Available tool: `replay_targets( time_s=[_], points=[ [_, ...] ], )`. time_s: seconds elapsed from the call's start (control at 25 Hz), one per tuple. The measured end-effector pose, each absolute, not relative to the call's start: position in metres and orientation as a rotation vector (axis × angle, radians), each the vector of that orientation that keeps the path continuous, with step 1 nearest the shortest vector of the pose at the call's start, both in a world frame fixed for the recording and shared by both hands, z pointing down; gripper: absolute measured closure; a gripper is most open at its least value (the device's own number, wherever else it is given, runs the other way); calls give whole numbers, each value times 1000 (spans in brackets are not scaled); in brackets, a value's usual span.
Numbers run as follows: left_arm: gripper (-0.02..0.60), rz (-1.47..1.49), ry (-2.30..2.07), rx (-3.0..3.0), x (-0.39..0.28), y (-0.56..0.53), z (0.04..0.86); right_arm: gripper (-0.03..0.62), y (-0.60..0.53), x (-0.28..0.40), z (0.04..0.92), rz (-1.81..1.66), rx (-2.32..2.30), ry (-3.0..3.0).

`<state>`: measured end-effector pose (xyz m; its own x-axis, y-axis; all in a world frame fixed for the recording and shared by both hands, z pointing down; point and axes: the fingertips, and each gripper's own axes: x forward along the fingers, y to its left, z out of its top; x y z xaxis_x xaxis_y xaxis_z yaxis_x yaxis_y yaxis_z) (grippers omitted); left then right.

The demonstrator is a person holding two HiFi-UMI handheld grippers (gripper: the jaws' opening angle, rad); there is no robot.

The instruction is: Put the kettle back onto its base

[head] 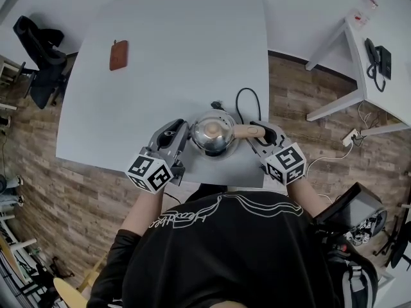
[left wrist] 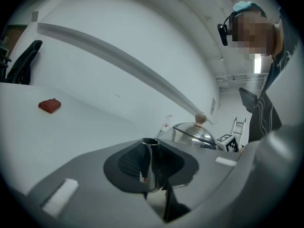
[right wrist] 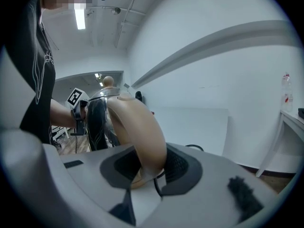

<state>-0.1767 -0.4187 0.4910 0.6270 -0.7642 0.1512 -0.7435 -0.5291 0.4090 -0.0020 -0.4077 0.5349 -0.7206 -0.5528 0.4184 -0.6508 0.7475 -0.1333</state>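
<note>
- Head view: the kettle (head: 212,133) sits at the near edge of the table (head: 180,43), between both grippers, with its spout-to-handle axis running left to right.
- Clamped on the metal spout (left wrist: 149,156) is the left gripper (head: 182,138); the right gripper (head: 258,133) is clamped on the beige handle (right wrist: 140,122).
- No base shows; a cord (head: 247,101) loops just behind the kettle, so the base probably lies underneath it or just beyond.

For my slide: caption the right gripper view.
Right gripper shut on the kettle by its tan handle.
</note>
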Motion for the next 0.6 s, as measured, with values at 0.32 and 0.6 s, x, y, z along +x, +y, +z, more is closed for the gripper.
replay_targets(
  time_s=[0.32, 0.6],
  points=[
    [486, -129, -1213, 2331, -183, -421, 491, 470, -409, 1, 535, 472, 932, -2611],
    [405, -204, -1294, 2241, -203, -409, 486, 431, -392, 22, 535, 509, 938, -2570]
  ],
)
